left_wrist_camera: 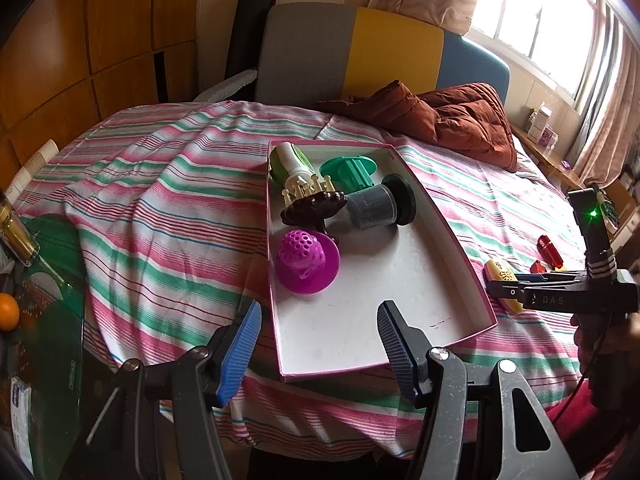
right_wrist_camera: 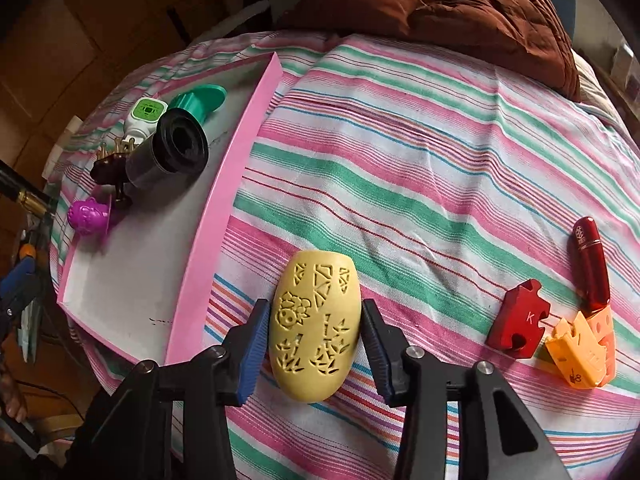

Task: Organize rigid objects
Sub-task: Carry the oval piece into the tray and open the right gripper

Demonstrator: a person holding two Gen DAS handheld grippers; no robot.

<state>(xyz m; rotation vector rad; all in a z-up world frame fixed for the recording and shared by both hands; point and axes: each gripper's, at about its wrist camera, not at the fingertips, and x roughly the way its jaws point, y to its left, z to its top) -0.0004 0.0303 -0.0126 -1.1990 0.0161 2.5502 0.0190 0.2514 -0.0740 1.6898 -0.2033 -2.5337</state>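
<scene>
A: Well, the biggest thing is one bed under a striped sheet, with one brown quilt bunched at its far end. What sits on it?

B: One pink-walled tray, lying to the left of the right gripper. It holds five things, packed into its far half: a black-and-grey cylinder, a green spool, a purple perforated cup, a white-and-green piece and a dark brown piece. The near half of the tray floor is bare.

A: And loose on the sheet?

B: Four things. A yellow egg-shaped shell with cut-out patterns lies just beside the tray's right wall. Well apart to the right are a red lipstick tube, a red puzzle piece and an orange block, clustered and touching. A wide strip of open sheet separates egg and cluster.

A: The grippers?

B: The right gripper straddles the egg, its jaws parted; there are thin gaps between the pads and the shell, so it isn't gripping. The left gripper hangs over the tray's near corner, jaws spread with nothing between them.

A: Anything unclear?

B: The orange block's lower edge blurs into the sheet, and the brown piece's shape is hard to make out behind the cylinder.
</scene>
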